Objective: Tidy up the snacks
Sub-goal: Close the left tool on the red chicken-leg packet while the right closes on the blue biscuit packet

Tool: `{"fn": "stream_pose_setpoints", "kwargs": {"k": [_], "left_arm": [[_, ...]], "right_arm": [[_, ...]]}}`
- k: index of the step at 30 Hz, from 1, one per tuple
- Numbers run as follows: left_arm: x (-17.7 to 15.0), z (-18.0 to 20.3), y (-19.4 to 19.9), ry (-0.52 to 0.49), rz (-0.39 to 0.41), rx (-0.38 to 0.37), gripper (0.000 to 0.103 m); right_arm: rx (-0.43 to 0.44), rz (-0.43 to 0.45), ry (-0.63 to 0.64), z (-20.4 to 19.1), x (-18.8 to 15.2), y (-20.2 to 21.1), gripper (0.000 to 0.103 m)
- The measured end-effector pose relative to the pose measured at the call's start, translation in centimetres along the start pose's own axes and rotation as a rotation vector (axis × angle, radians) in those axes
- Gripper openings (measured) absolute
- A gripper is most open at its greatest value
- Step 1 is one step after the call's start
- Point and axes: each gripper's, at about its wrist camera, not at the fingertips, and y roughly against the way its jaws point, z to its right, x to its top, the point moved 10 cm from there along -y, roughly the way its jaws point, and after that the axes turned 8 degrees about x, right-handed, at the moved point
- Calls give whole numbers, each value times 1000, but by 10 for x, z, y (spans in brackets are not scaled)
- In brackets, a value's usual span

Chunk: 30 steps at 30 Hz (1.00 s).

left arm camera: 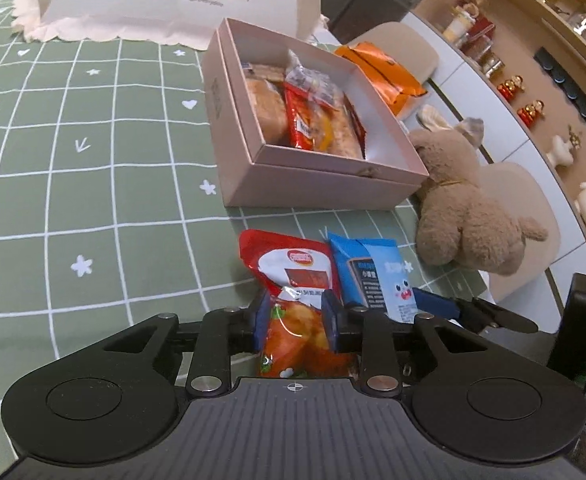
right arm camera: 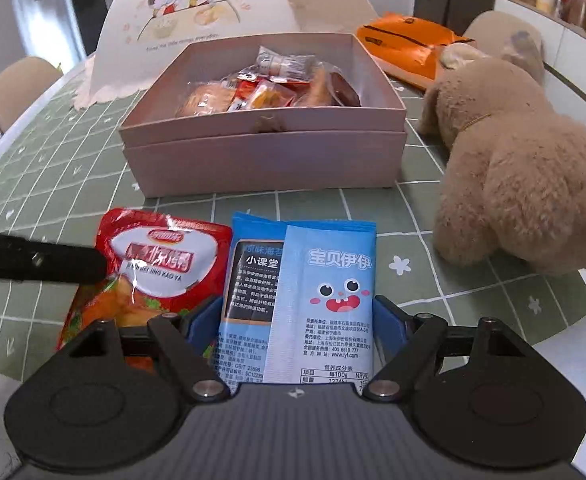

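Green grid-patterned tablecloth (left arm camera: 93, 208) | left gripper (left arm camera: 296, 314) narrowed onto red foil snack pouch (left arm camera: 293, 276) | right gripper (right arm camera: 295, 320) wide, straddling pale-blue snack packets (right arm camera: 325, 296) | pink cardboard box (right arm camera: 261, 160) ahead | wall shelving (left arm camera: 533, 60) beyond

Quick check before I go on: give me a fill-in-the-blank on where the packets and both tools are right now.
1. The left tool has its pads on the ____ packet.
2. The right tool straddles the ____ packets, which lie on the tablecloth.
3. The pink box already holds several ____.
4. A plush ____ sits to the right of the box.

Missing words: red; blue; snacks; bear
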Motion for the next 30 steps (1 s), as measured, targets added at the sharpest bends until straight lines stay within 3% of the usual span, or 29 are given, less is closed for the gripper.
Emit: {"fn": "stream_pose_setpoints", "kwargs": {"k": [8, 12, 15, 19, 23, 26, 30], "left_arm": [[-9, -7, -14, -20, -33, 32, 35], [-12, -6, -21, 9, -40, -37, 38], [-12, 2, -15, 8, -60, -33, 38], [-14, 24, 3, -57, -34, -97, 39], [-13, 9, -24, -17, -84, -30, 38], [-10, 10, -28, 6, -66, -36, 39], [-9, 17, -32, -38, -46, -20, 41]], "right_arm": [[3, 14, 18, -2, -7, 4, 81], [2, 30, 31, -3, -11, 5, 82], [5, 26, 30, -4, -11, 6, 82], [17, 25, 44, -8, -14, 8, 82], [22, 30, 54, -12, -13, 6, 83], [32, 32, 58, -14, -14, 7, 83], [37, 39, 59, -14, -15, 8, 83]]}}
